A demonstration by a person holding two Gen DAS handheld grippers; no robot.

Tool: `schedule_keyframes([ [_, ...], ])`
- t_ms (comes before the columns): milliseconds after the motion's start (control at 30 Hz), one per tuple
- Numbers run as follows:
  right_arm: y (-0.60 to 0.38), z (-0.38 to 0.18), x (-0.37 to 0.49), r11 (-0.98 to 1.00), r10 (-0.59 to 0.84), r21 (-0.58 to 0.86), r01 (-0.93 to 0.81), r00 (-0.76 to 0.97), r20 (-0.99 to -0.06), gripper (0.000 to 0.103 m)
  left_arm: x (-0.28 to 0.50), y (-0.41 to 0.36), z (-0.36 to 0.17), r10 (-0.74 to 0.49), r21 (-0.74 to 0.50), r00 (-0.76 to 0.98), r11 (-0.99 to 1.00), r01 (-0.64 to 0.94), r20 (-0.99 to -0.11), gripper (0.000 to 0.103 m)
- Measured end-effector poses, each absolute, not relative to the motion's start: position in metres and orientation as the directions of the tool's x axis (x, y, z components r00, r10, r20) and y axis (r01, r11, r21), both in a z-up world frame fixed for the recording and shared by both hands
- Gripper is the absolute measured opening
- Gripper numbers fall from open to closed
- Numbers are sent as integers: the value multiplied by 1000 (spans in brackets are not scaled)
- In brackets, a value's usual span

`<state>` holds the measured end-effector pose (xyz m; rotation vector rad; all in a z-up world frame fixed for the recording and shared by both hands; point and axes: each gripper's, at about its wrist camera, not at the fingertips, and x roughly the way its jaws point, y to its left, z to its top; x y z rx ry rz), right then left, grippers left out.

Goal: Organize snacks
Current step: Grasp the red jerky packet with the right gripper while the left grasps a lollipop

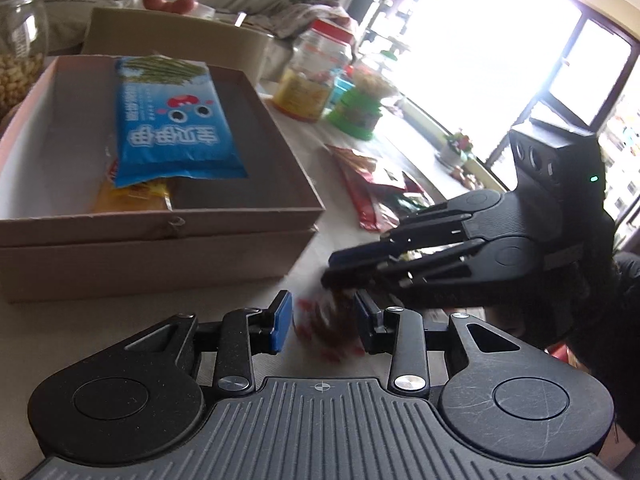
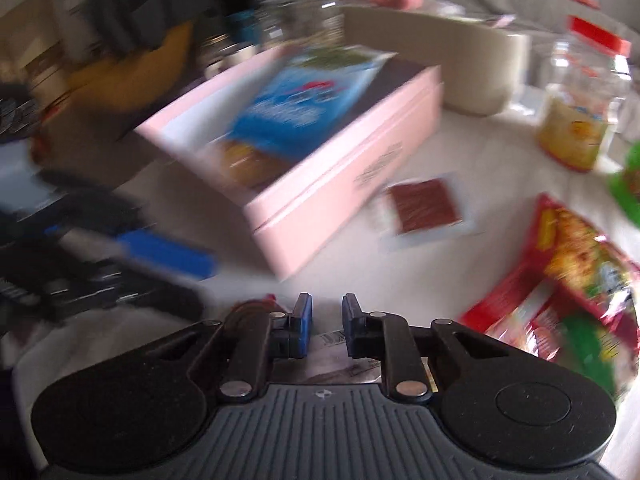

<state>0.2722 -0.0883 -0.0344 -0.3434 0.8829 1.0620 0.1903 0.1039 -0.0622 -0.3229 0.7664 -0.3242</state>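
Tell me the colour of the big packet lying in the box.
Blue packet, green at its top edge; clearest in the left wrist view.

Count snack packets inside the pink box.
2 visible in the pink box: a blue packet on top and a yellow packet partly under it. More may be hidden underneath.

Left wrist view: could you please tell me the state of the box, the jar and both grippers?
Box: open, no lid on it, blue packet lying inside.
Jar: red lid on, partly full.
Left gripper: jaws apart around a blurred snack; contact unclear.
Right gripper: shut.
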Motion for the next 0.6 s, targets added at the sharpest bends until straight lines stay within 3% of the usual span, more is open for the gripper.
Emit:
schedule_keyframes([
  [100, -90, -22, 267, 491, 618, 97, -866, 268, -739, 23, 186, 94, -62, -402, -375, 667, 907, 194, -627, 39],
  [133, -90, -19, 270, 522, 606, 41, -852, 336, -721, 36, 184, 92, -61, -400, -368, 666, 908, 198, -629, 39],
  [167, -87, -18, 274, 551, 587, -27, -834, 410, -698, 56, 183, 89, -61, -399, -364, 666, 909, 200, -630, 38],
  [233, -79, -21, 292, 581, 570, -100, -808, 492, -658, 67, 180, 85, -61, -398, -360, 665, 911, 202, -632, 38],
  [367, -69, -36, 341, 623, 576, 26, -782, 436, -692, 66, 172, 79, -58, -397, -338, 662, 914, 223, -636, 38],
  [433, -66, -42, 353, 639, 583, 114, -761, 383, -717, 61, 170, 78, -58, -395, -322, 655, 917, 236, -644, 38],
  [467, -68, -41, 350, 647, 585, 115, -754, 395, -708, 51, 168, 77, -58, -392, -313, 653, 919, 240, -648, 38],
  [600, -81, -36, 319, 642, 572, 80, -763, 407, -712, 50, 167, 74, -63, -387, -302, 644, 921, 245, -660, 38],
])
